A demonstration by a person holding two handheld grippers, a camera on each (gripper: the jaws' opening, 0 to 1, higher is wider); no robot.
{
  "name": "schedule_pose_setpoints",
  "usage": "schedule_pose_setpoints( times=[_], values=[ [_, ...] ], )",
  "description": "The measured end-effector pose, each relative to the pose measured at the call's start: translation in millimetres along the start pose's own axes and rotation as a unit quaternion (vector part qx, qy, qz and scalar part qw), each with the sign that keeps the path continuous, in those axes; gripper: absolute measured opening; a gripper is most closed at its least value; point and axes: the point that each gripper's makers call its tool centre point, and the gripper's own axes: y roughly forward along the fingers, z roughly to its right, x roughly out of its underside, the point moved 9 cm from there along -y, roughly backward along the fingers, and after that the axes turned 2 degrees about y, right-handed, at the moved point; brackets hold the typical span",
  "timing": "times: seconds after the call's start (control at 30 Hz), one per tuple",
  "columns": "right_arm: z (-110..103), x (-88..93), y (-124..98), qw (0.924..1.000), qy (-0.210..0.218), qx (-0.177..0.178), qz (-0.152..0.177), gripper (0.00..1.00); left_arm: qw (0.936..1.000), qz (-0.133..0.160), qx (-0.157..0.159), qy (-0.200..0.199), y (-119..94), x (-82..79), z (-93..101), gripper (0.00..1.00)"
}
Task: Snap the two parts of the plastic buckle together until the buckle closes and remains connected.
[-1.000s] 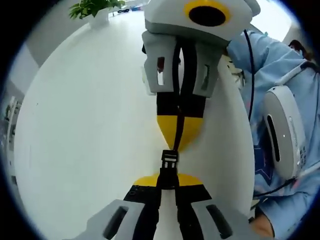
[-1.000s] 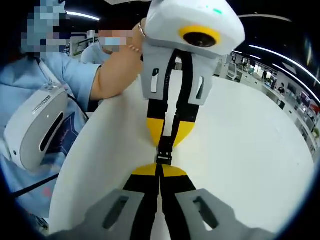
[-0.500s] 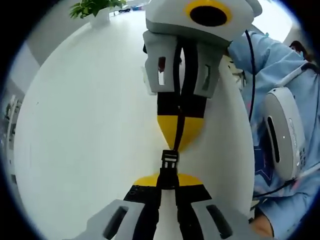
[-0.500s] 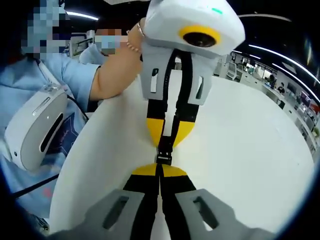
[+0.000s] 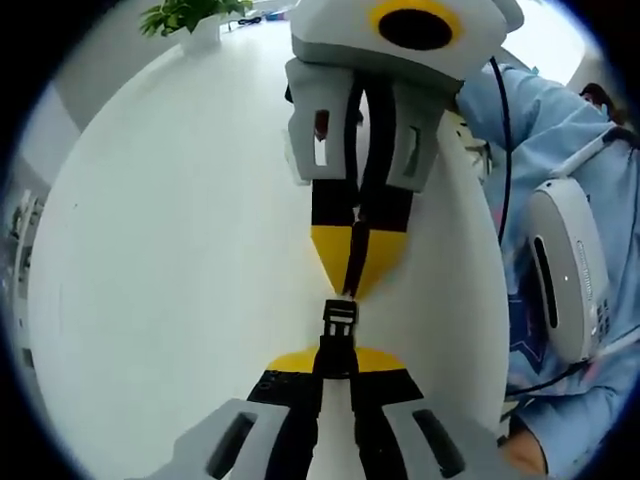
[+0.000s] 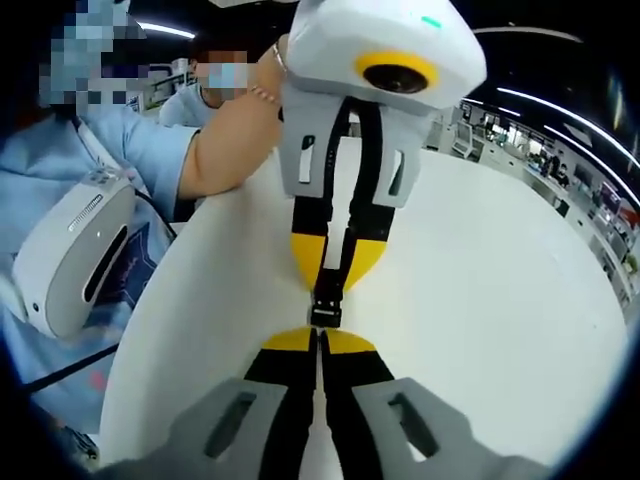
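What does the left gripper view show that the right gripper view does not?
Left gripper view alone: a potted plant at the far edge of the white table.

Right gripper view alone: a bare forearm above the table and a dim room with ceiling lights behind.

Both: the black buckle held between the left gripper and the right gripper, each pinched on it, tips facing; a light blue sleeve; and a white oval device.
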Motion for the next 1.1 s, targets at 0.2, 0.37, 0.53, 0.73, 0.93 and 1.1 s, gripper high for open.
schedule_pose_setpoints(
  times=[0.2,0.37,0.53,0.73,0.93,1.1],
  values=[
    [4.3,2.5,-1.1,0.9999,0.004,0.009,-0.008,0.04,1.0000,0.001,0.002,-0.001,0.7,0.2,-0.8,0.09],
    [3.9,3.1,0.4,0.9999,0.003,0.009,-0.009,0.04,1.0000,-0.001,0.001,0.002,1.4,0.4,-1.0,0.10],
    [2.9,4.3,0.5,0.9999,0.006,0.008,-0.009,0.03,1.0000,-0.002,0.000,0.004,2.0,0.6,-1.3,0.10],
    [4.5,5.7,1.3,0.9999,0.013,0.008,-0.001,0.01,1.0000,-0.002,0.002,0.005,2.4,0.6,-1.5,0.10],
    [5.2,4.7,2.5,0.9998,0.018,0.008,0.005,0.01,1.0000,-0.001,0.003,0.004,2.5,0.4,-1.4,0.10],
    [5.8,3.9,4.3,0.9996,0.023,0.005,0.017,0.01,1.0000,-0.003,0.002,0.009,2.5,-0.3,-0.5,0.10]
  ],
)
